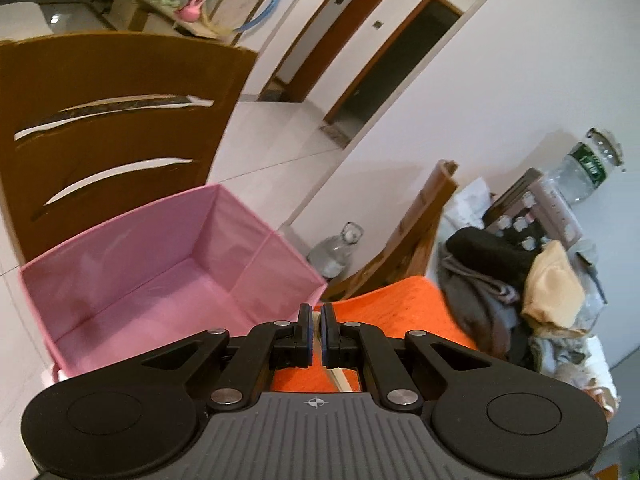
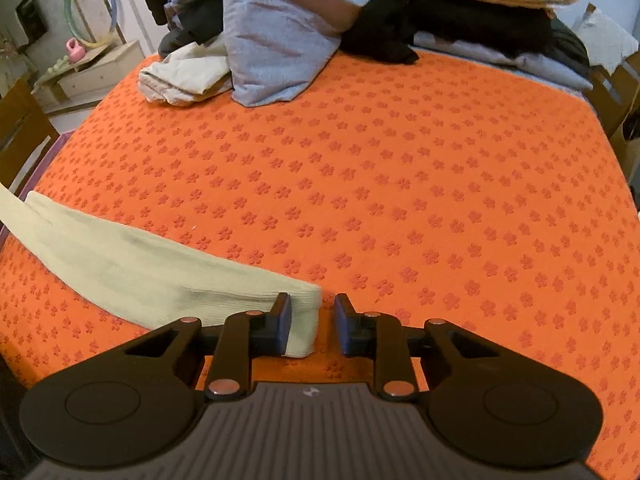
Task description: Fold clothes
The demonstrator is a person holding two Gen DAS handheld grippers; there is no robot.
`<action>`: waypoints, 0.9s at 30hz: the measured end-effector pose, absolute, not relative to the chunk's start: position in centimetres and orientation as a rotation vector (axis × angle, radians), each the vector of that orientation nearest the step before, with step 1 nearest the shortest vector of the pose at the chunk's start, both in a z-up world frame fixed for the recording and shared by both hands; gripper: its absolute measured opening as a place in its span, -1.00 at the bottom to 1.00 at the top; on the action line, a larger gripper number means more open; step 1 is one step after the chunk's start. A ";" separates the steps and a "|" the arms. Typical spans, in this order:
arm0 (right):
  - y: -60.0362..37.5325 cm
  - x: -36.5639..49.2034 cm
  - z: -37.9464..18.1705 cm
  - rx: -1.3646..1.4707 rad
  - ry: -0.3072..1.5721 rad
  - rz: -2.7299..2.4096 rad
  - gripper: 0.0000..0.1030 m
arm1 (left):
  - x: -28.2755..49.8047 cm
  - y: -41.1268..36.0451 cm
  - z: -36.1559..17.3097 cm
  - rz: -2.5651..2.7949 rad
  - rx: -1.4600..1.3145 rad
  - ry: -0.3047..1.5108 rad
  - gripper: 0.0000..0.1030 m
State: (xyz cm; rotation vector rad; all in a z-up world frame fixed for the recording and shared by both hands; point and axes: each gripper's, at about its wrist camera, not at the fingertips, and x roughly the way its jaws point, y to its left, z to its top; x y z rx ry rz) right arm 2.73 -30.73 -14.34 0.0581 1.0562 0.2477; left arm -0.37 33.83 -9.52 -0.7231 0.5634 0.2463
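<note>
The cream cloth (image 2: 132, 264) lies in a long, narrow strip on the orange mat (image 2: 400, 184) that covers the desk. It looks folded over, because the end near the right tongs (image 2: 311, 322) is thick and doubled. The other end lifts up off the left edge of the mat, as if something is holding it in the air.

The right tongs are spread apart. The thick end of the cream cloth sits between the two fingers, against the left one, but nothing is squeezing it. They could be about to pinch it, or they could have just let it go. One look cannot tell which.

The left tongs (image 1: 317, 334) are almost pressed together. A thin pale bit shows in the small gap. It may be the raised end of the cream cloth, but it is too small to be sure. These tongs hang past the left edge of the mat, just above the pink box (image 1: 160, 264). The box is open, and no clothes show in the part we can see.

At the far side of the mat sits a messy pile of clothes (image 2: 280, 20), grey, black and tan, all crumpled.
</note>
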 end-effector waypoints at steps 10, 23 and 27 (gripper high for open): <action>-30.3 2.7 -14.5 0.123 1.046 0.235 -0.86 | 0.0 34.1 -5.5 0.174 -0.727 0.435 -0.88; -30.6 3.2 -14.1 0.175 1.044 0.147 -0.87 | 0.6 35.3 -12.5 0.259 -0.780 0.601 -0.90; -30.7 3.3 -14.1 0.183 1.043 0.133 -0.86 | 1.2 34.5 -14.3 0.224 -0.829 0.662 -0.63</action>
